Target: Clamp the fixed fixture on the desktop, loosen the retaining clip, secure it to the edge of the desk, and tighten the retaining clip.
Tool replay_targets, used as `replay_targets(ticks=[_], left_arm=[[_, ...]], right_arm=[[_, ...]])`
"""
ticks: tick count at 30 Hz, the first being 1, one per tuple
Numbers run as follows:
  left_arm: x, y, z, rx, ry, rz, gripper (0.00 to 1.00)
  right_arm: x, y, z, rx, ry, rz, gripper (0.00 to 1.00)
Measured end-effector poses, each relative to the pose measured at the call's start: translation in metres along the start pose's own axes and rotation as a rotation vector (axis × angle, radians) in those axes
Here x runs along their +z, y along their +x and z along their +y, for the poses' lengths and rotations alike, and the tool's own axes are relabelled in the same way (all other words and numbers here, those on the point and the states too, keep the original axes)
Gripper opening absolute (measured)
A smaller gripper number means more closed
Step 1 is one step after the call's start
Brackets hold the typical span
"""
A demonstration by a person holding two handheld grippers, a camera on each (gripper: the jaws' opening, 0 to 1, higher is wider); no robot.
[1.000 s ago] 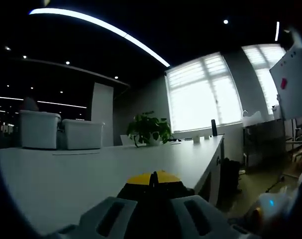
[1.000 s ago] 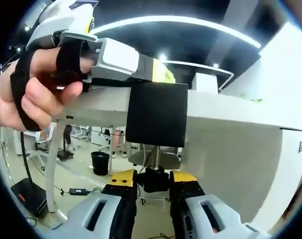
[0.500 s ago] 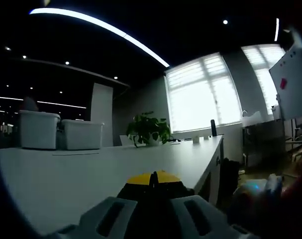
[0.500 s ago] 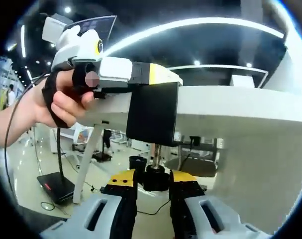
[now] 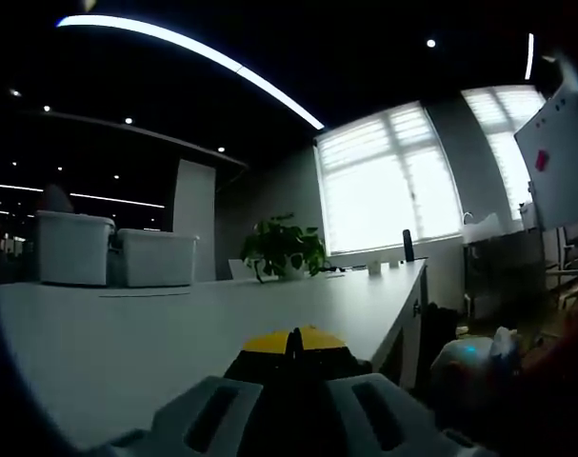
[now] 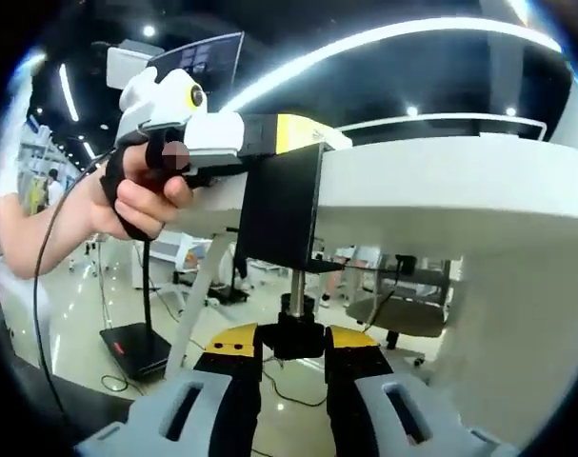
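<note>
Seen from below in the right gripper view, the white desk [image 6: 441,190] carries the black fixture [image 6: 279,214] on its edge, held from above by the left gripper [image 6: 312,143], its jaws clenched on it. Under the desk, the right gripper [image 6: 291,347] pinches the fixture's screw knob [image 6: 290,335]; the left gripper view adds the desk's top, with a potted plant [image 5: 284,249] at its far end.

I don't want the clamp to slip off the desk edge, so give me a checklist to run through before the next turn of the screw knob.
1. Black fixture sits over the white desk edge: ok.
2. Left gripper holds the fixture from above: ok.
3. Right gripper jaws closed on the knob below the screw: ok.
4. Screw upright under the fixture: ok.
5. Screw pad tight against the desk underside: cannot tell.
</note>
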State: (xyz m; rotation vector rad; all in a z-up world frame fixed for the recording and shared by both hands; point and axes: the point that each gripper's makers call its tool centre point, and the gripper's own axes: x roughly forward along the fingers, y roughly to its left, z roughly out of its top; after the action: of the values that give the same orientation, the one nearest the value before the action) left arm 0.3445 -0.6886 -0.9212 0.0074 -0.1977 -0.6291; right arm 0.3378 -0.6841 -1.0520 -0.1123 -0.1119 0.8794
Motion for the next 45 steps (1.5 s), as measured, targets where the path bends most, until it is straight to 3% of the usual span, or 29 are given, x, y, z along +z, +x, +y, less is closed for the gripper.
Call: replay_targets(ticks=[3, 9, 13, 19, 27, 32, 35, 45], left_arm=[[0.000, 0.001, 0.001, 0.001, 0.000, -0.001, 0.01], [0.000, 0.002, 0.002, 0.003, 0.000, -0.003, 0.01], [0.000, 0.002, 0.002, 0.006, 0.000, -0.004, 0.01], [0.000, 0.002, 0.003, 0.010, 0.002, -0.003, 0.01], [-0.001, 0.003, 0.003, 0.011, 0.006, -0.005, 0.01], [-0.001, 0.002, 0.003, 0.011, 0.005, -0.006, 0.01], [0.000, 0.002, 0.003, 0.014, 0.005, -0.008, 0.01], [-0.001, 0.002, 0.004, 0.022, -0.022, -0.009, 0.01]], right_arm=[[-0.018, -0.007, -0.001, -0.140, 0.001, 0.070, 0.34], [-0.012, -0.017, 0.021, -0.314, 0.011, 0.059, 0.35], [-0.004, -0.011, 0.020, -0.380, 0.017, 0.054, 0.35], [0.003, -0.004, 0.000, -0.486, 0.023, 0.048, 0.36], [0.004, 0.000, -0.011, -0.516, 0.004, 0.059, 0.25], [0.003, -0.001, -0.008, -0.455, -0.012, 0.043, 0.24], [0.003, 0.001, -0.005, -0.369, -0.018, 0.021, 0.24], [0.003, 0.003, 0.003, 0.013, -0.144, -0.017, 0.24]])
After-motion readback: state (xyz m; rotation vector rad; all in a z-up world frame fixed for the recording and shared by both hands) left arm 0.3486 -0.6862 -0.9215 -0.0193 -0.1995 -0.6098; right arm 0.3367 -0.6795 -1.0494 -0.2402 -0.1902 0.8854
